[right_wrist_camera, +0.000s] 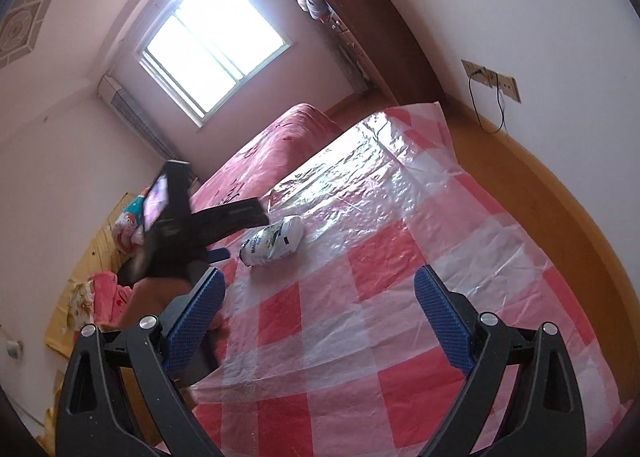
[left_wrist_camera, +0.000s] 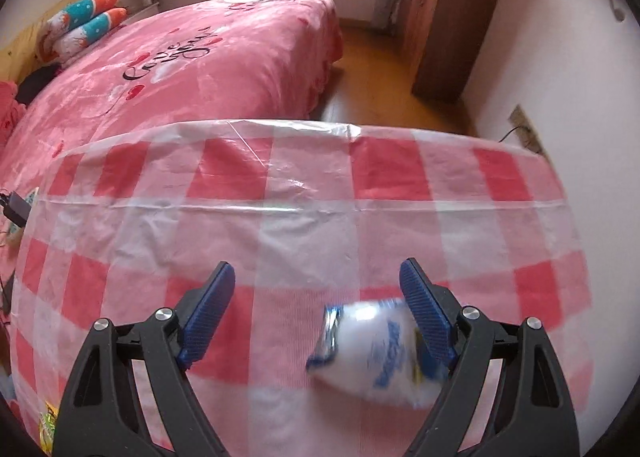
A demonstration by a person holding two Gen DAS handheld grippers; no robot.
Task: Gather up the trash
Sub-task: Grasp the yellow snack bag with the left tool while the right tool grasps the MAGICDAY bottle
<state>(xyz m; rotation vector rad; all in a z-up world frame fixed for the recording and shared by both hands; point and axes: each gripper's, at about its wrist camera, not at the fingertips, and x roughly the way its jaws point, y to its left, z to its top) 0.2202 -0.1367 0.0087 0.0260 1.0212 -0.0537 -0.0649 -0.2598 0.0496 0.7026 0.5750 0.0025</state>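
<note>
A crumpled white and blue snack bag [left_wrist_camera: 372, 353] lies on the red and white checked plastic sheet [left_wrist_camera: 280, 197] over the bed. My left gripper [left_wrist_camera: 316, 281] is open, its jaws wide apart, and the bag sits blurred between them against the right finger [left_wrist_camera: 426, 317]. In the right wrist view the same bag [right_wrist_camera: 274, 240] lies on the sheet [right_wrist_camera: 400, 225], with the left gripper's black body [right_wrist_camera: 180, 233] just left of it. My right gripper [right_wrist_camera: 320, 289] is open and empty, above the sheet nearer the camera.
A pink bedspread [left_wrist_camera: 192, 57] covers the bed beyond the sheet, with pillows [left_wrist_camera: 84, 21] at its far left. A wooden cabinet [left_wrist_camera: 444, 17] stands by the right wall. Wood floor [right_wrist_camera: 540, 185] runs along the bed's right side. A yellow wrapper [left_wrist_camera: 48, 425] shows at the lower left edge.
</note>
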